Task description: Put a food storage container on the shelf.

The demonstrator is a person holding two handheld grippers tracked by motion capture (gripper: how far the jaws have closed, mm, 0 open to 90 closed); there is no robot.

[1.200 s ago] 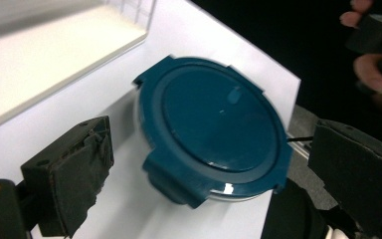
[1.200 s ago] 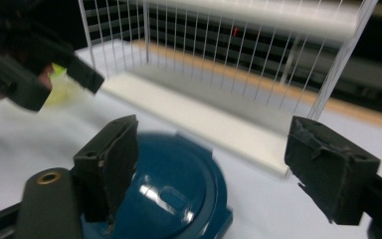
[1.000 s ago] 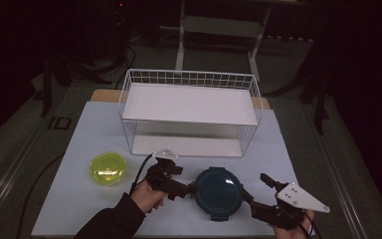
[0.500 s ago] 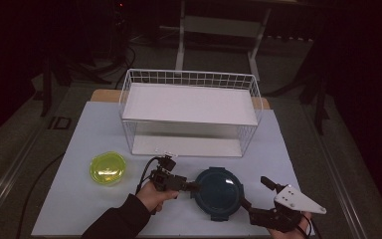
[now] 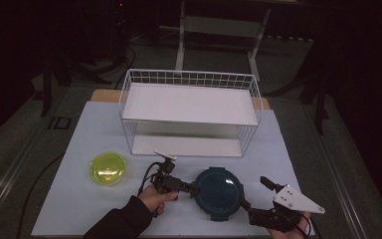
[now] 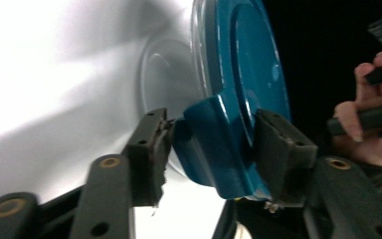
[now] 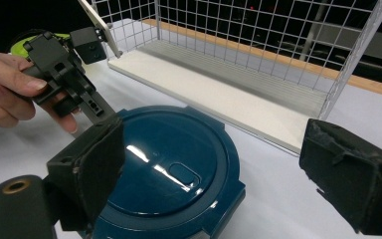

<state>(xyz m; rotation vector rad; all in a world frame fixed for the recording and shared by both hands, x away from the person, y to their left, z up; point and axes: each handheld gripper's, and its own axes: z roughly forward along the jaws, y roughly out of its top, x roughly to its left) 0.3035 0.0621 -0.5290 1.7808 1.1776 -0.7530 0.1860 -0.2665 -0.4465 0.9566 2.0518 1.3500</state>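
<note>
Lying flat on the white table cover (image 5: 79,199), just in front of the white wire basket (image 5: 189,112): a round dark-blue lid (image 5: 218,191) with clip tabs around its rim. Pinching the lid's tab on the side away from the basket's right end: the left gripper (image 5: 191,188), jaws narrowed onto the blue tab (image 6: 214,144), pads pressed to either face of it. Held by a hand (image 5: 155,198) coming from the near edge, in front of the basket. Spread wide, just off the lid's near-right rim and gripping nothing: the right gripper (image 7: 214,184), one pad over the lid's edge, the other well out over bare cover. Sitting in front of the basket's left end, well apart from the lid: a yellow-green container (image 5: 108,168).
</note>
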